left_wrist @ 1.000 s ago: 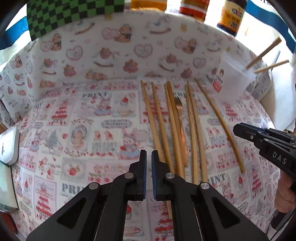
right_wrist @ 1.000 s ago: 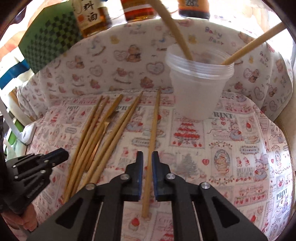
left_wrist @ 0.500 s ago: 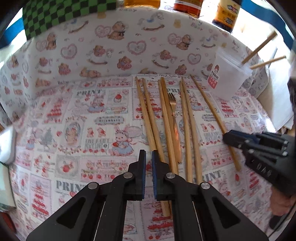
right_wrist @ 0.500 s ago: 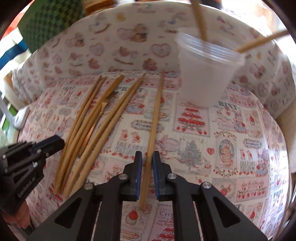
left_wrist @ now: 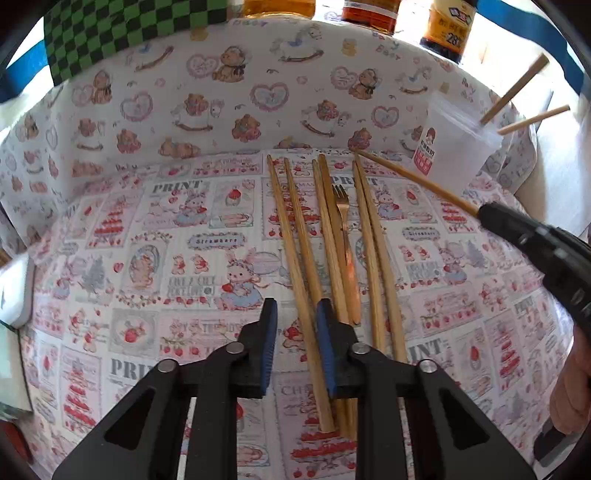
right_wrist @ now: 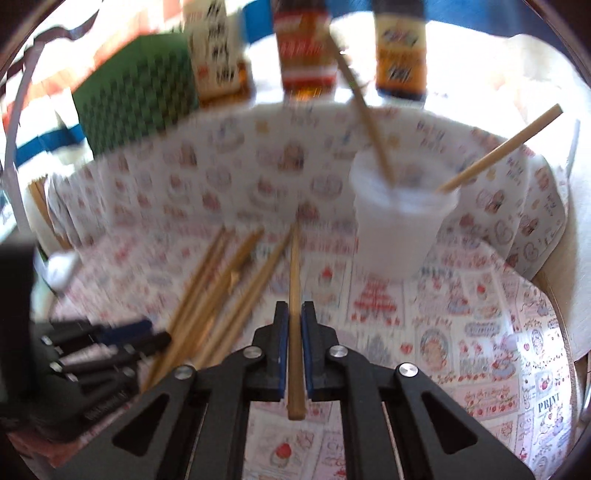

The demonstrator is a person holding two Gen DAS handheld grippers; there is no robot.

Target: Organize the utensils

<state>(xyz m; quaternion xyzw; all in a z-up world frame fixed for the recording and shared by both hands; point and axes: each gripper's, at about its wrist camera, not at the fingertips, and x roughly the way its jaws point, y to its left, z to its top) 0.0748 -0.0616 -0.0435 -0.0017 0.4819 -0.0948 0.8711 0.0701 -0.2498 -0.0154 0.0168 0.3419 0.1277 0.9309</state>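
Several wooden chopsticks (left_wrist: 303, 251) and a copper fork (left_wrist: 343, 236) lie side by side on the printed cloth. My left gripper (left_wrist: 294, 314) is open, its jaws straddling the near end of the leftmost chopstick. My right gripper (right_wrist: 291, 321) is shut on one chopstick (right_wrist: 294, 280) and holds it lifted off the cloth; it also shows in the left wrist view (left_wrist: 417, 182), with the right gripper (left_wrist: 495, 218) at its end. A clear plastic cup (right_wrist: 400, 221) with two chopsticks in it stands at the back right; it also shows in the left wrist view (left_wrist: 454, 144).
Sauce bottles (left_wrist: 448, 29) and a green checkered box (left_wrist: 122, 26) stand behind the raised cloth edge. A white object (left_wrist: 14, 291) lies at the left edge. The right wrist view is motion-blurred.
My right gripper has closed on the rightmost chopstick and lifted it off the cloth. My left gripper has opened and moved over the leftmost chopstick's near end.
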